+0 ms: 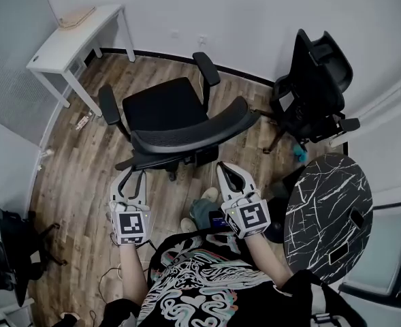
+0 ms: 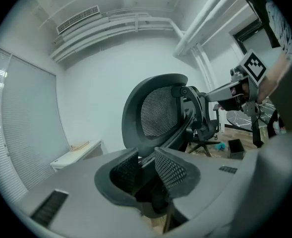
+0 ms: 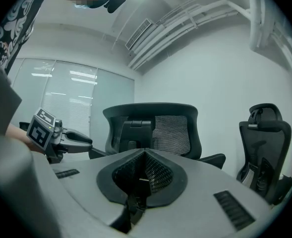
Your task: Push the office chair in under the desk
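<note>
1. The office chair (image 1: 165,111) stands in the middle of the wooden floor (image 1: 84,182), well apart from the white tabletop (image 1: 84,38) in the far left corner. Its seat faces the far wall and its mesh backrest leans toward the person
2. The left hand-held gripper (image 1: 131,177) sits low behind the left end of the backrest, near its lower edge. In the left gripper view its jaws stand partly apart with a clear gap, and the pads press on nothing. The dark backrest frame shows beyond the gap
3. The right hand-held gripper (image 1: 225,170) is just behind the right part of the backrest. In the right gripper view its jaws are closed tip to tip with nothing between them. Whether the tips touch the chair cannot be told
4. A flat tan thing (image 1: 76,16) lies at the far end of the white tabletop
5. Around the chair: a second black chair (image 1: 316,87) stands by the right wall. A round black marble tabletop (image 1: 326,182) is just beside the person's right arm, and a third chair (image 1: 9,251) sits at the left edge
</note>
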A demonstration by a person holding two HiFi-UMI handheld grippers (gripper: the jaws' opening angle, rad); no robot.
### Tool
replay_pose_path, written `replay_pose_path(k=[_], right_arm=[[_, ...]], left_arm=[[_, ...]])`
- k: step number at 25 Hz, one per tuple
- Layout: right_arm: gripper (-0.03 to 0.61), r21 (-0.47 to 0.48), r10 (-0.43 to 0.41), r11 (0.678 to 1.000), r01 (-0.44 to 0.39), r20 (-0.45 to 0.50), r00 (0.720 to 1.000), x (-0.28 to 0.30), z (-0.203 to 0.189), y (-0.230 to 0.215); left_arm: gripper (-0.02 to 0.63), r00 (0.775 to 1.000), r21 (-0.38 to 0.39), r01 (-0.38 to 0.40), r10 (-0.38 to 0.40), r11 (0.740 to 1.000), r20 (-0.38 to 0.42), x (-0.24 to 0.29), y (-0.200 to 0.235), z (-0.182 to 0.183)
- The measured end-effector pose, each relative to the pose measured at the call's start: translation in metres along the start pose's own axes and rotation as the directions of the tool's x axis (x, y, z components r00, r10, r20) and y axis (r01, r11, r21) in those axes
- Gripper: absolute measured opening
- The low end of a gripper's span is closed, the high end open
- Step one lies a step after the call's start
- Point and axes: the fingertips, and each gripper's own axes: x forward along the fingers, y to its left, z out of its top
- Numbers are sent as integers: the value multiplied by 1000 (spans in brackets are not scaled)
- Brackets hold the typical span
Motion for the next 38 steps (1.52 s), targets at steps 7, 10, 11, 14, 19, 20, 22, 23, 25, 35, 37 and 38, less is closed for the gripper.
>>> replay_pose_path(k=[7,10,11,14,19,20,22,23,25,35,37,38], right_arm=[[46,21,43,999,-42,-34,998,9,-8,4],[53,25,43,999,-42,-23,999,11,-9,2],[55,27,43,999,-42,-16,999,11,-8,2],[72,34,47,998,-46,-3,999,14,-6,2],[100,39,45,998,-45,-6,999,19,-8,3],[101,41,46,998,-45,-8,999,20,-9,2],[103,48,47,998,-47,-9,999,21,-10,1],[103,49,47,998,-47,-8,999,22,-10,1],[103,46,48,998,-48,-7,999,23,-9,1],[103,50,50,998,-48,-23,999,32,-14,-4],[103,58,54,997,-53,-29,998,35,-17,-4],[103,58,56,997,-54,-31,998,36,-18,-4]], left_arm=[[154,999,27,39,-38,999,-15,9,-4,1],[180,997,30,67,-66,997,-32,12,-6,0],[189,996,46,77,-75,996,-43,13,-7,-2],[198,994,105,93,-86,990,-73,15,-9,-10],[253,985,204,126,-98,971,-140,18,-8,-23],[261,983,217,133,-101,967,-154,19,-7,-26],[275,979,240,143,-101,960,-177,21,-5,-30],[289,977,253,145,-99,956,-186,22,-3,-31],[296,974,284,154,-97,946,-205,24,-2,-35],[321,952,348,216,-118,912,-281,39,-6,-49],[321,954,351,217,-121,911,-276,42,-7,-48],[322,953,357,219,-121,908,-278,43,-6,-49]])
